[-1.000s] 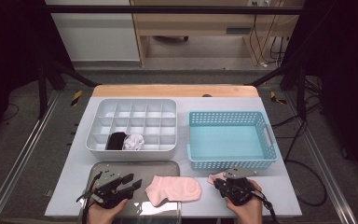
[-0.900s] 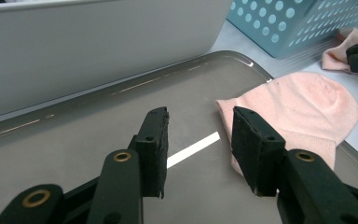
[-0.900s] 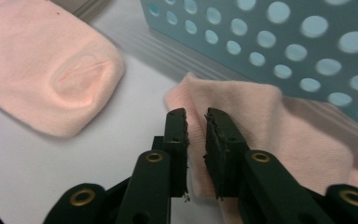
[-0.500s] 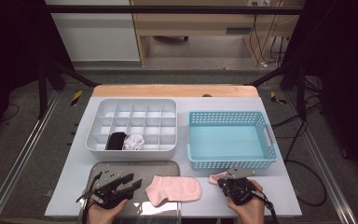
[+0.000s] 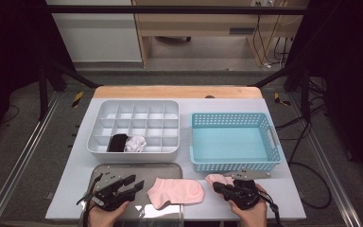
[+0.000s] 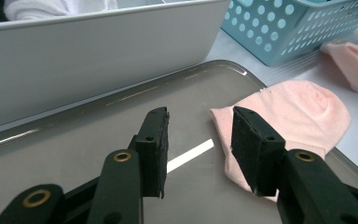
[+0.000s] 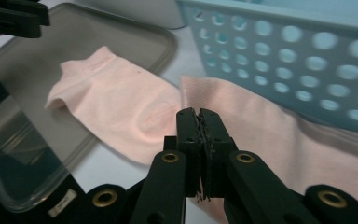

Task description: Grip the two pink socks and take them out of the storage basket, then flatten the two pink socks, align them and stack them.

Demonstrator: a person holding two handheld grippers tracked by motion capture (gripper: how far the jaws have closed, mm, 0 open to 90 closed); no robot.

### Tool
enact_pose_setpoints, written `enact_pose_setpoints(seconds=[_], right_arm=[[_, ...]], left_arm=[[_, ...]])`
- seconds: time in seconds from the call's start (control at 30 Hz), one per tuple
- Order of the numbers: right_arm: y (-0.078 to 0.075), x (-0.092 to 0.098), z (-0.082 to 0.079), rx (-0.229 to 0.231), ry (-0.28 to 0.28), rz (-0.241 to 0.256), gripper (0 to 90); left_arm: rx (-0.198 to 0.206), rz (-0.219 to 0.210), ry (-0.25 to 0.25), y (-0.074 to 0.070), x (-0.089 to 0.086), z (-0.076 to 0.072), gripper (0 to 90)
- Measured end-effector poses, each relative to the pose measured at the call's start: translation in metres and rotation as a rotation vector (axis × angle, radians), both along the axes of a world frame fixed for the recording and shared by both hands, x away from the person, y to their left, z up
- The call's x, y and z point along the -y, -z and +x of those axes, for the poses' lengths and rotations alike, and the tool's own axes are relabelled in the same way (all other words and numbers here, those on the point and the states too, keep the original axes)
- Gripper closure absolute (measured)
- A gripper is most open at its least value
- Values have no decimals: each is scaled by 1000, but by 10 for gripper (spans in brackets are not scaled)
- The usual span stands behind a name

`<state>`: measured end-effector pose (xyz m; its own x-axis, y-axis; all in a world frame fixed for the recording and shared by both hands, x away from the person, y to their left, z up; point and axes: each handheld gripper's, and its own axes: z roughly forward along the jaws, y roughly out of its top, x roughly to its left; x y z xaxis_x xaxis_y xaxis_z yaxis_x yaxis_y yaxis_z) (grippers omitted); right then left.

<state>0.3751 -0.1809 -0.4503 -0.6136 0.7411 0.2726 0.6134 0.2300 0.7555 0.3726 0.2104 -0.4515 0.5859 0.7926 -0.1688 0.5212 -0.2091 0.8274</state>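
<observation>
left gripper (image 5: 134, 180) at 7 o'clock over the grey tray (image 5: 99, 169), jaws spread, empty. pink sock (image 5: 176, 192) at 6 o'clock, half on the tray's right edge. right gripper (image 5: 218, 187) at 5 o'clock, jaws pressed together, beside a second pink sock (image 5: 219, 179) below the blue basket (image 5: 235, 164).

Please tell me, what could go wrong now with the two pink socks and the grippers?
1. The left gripper is open with one pad over the edge of the pink sock on the tray; closing may catch only a thin fold, which could slip.
2. The right gripper is shut above the second pink sock; opening late may push the cloth against the blue basket.
</observation>
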Motion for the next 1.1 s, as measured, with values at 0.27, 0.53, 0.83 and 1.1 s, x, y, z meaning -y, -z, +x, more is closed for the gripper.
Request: enact_pose_setpoints(seconds=[0.27, 0.53, 0.83, 1.1], right_arm=[[15, -23, 13, -17, -26, -53, 847], [-4, 2, 8, 88, 54, -40, 706], [2, 45, 12, 94, 198, -106, 622], [12, 57, 17, 53, 225, -175, 638]], left_arm=[[8, 2, 24, -4, 8, 0, 548], [31, 1, 73, -15, 25, 1, 543], [39, 16, 139, -27, 75, 10, 565], [-12, 50, 187, -19, 122, 19, 572]])
